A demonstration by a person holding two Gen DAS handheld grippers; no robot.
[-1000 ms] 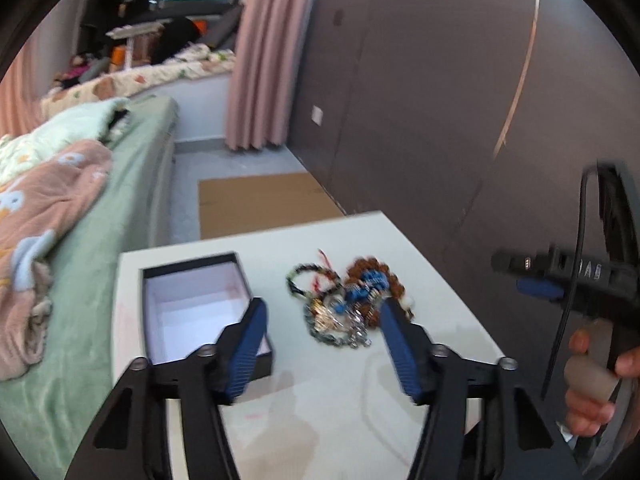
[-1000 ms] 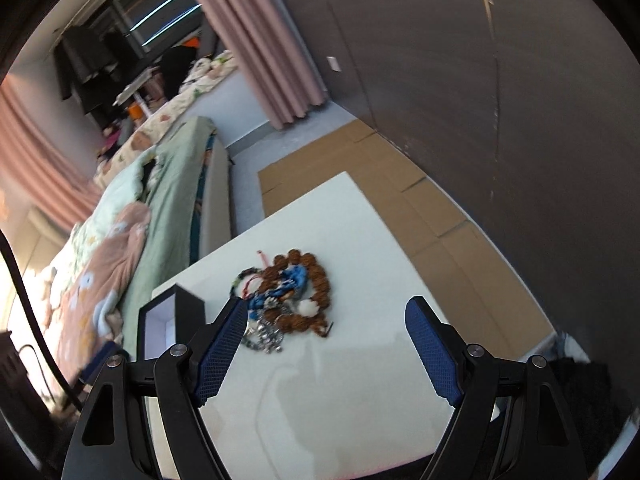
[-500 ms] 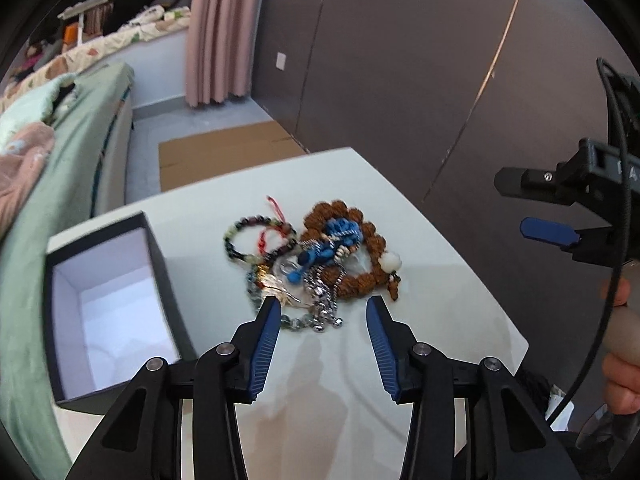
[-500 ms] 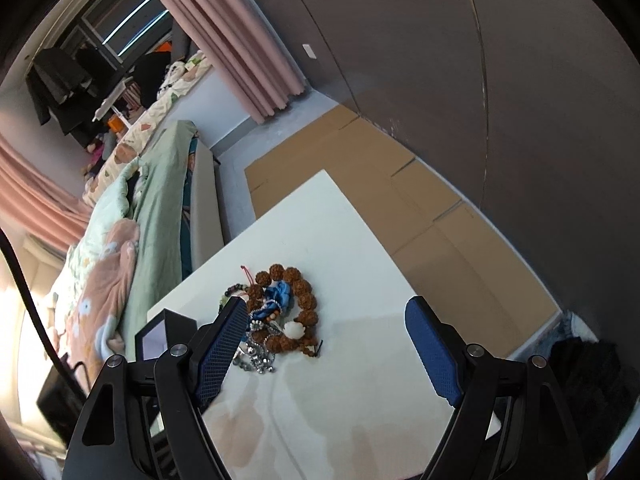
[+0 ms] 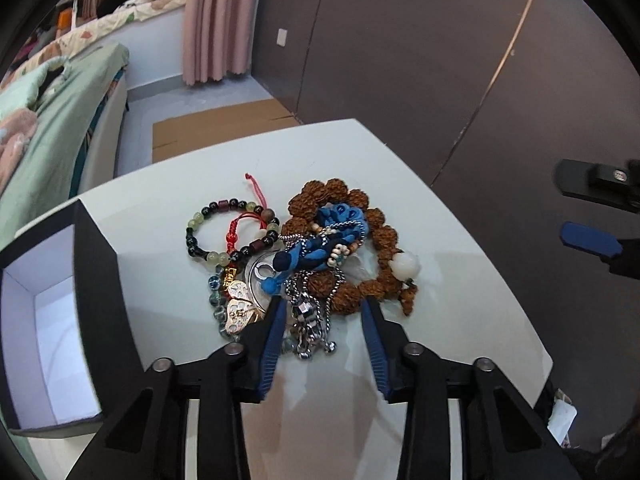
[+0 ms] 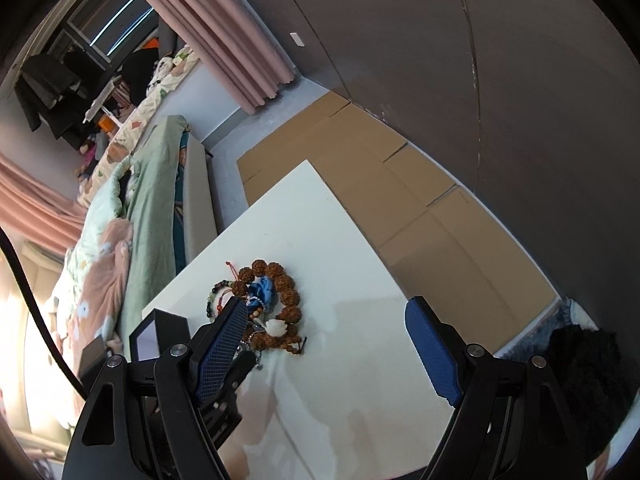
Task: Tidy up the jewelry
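Note:
A tangled pile of jewelry lies on the white table [image 5: 460, 280]: a brown bead bracelet [image 5: 384, 240] with a white bead, a blue cord piece [image 5: 332, 232], a silver chain [image 5: 312, 320], a green-and-dark bead bracelet [image 5: 212, 236] with red cord, and a gold heart charm [image 5: 238, 308]. An open black box [image 5: 96, 280] with a white inside stands to the left. My left gripper [image 5: 322, 312] is open, its tips on either side of the silver chain. My right gripper [image 6: 328, 328] is open and empty, raised above the table; the pile [image 6: 276, 300] sits by its left finger.
A bed with green and pink bedding [image 5: 44, 120] runs along the table's left. A dark wardrobe wall [image 5: 440, 60] stands at the right. Flat cardboard [image 6: 380, 200] lies on the floor beyond the table. The right gripper shows at the left wrist view's right edge [image 5: 592, 240].
My left gripper has moved forward and down to the pile and narrowed its opening around the silver chain. My right gripper has lifted and tilted, staying wide open.

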